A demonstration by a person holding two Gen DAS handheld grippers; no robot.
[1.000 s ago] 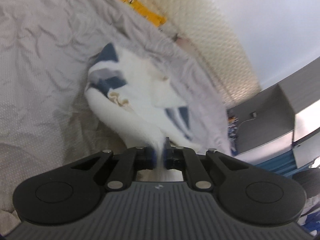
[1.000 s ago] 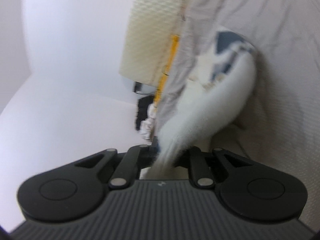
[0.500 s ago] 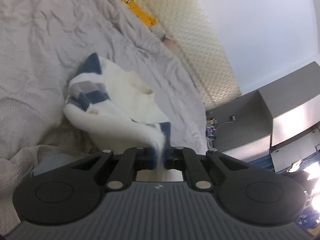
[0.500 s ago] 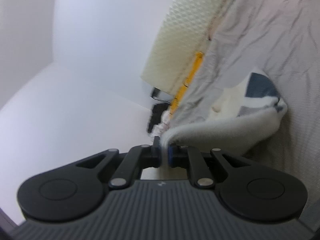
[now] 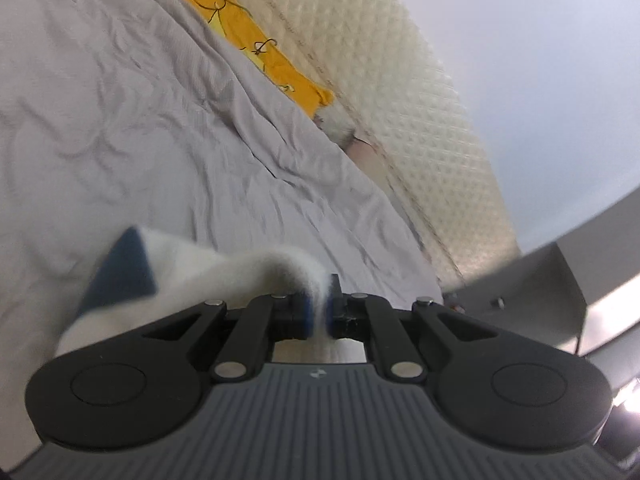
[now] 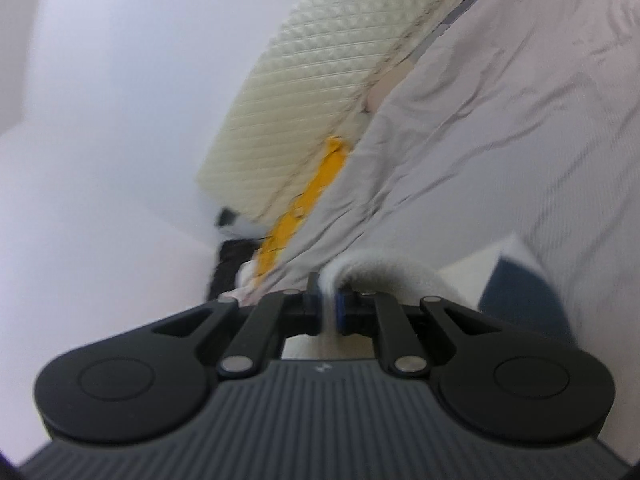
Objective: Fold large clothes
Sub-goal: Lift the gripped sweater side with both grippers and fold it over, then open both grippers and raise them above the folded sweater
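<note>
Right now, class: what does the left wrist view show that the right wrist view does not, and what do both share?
Only the left wrist view: grey cabinets and tangled cord on the yellow cloth. Only the right wrist view: a dark object beyond the bed's edge, too blurred to identify. Both share: a shut gripper, left and right, pinching the white and blue fleece garment, plus the grey bedsheet and cream quilted headboard.

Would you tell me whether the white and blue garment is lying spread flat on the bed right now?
No. The garment is bunched and pinched by both the left gripper and right gripper.
</note>
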